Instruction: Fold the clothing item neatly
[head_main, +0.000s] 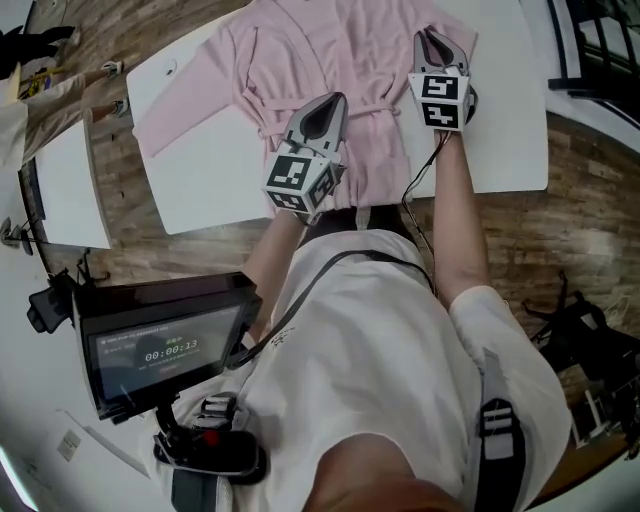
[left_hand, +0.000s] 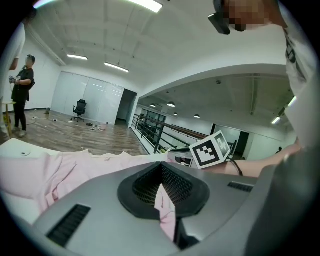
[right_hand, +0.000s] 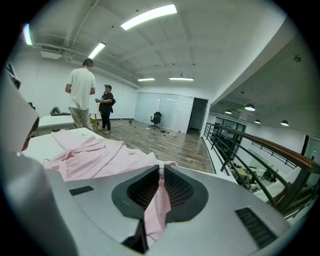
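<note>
Nearest the head camera is the person's white shirt (head_main: 380, 370), with a dark screen (head_main: 165, 345) at the near left. Beyond them a pink robe (head_main: 330, 50) lies spread on a white table (head_main: 200, 185), its hem toward the person and one sleeve (head_main: 175, 105) stretched out to the left. The left gripper (head_main: 332, 105) sits over the middle of the robe near the hem. Its jaws are closed on a thin fold of pink cloth that runs up between the ribbed pads, as the left gripper view (left_hand: 164, 192) shows. The right gripper (head_main: 430, 40) is farther away, at the robe's right edge. Its jaws are clamped on a thicker pleat of the same cloth, which hangs back out of the pads toward the camera in the right gripper view (right_hand: 159, 187). The robe's collar end is cut off by the far edge of the head view. The near hem is hidden behind the left gripper's marker cube (head_main: 298, 180) and the person's body, and the right side of the robe lies under the right gripper. Both forearms reach forward over the table, the right one (head_main: 458, 215) bare and stretched farther. Both grippers point away from the person and slightly downward.
</note>
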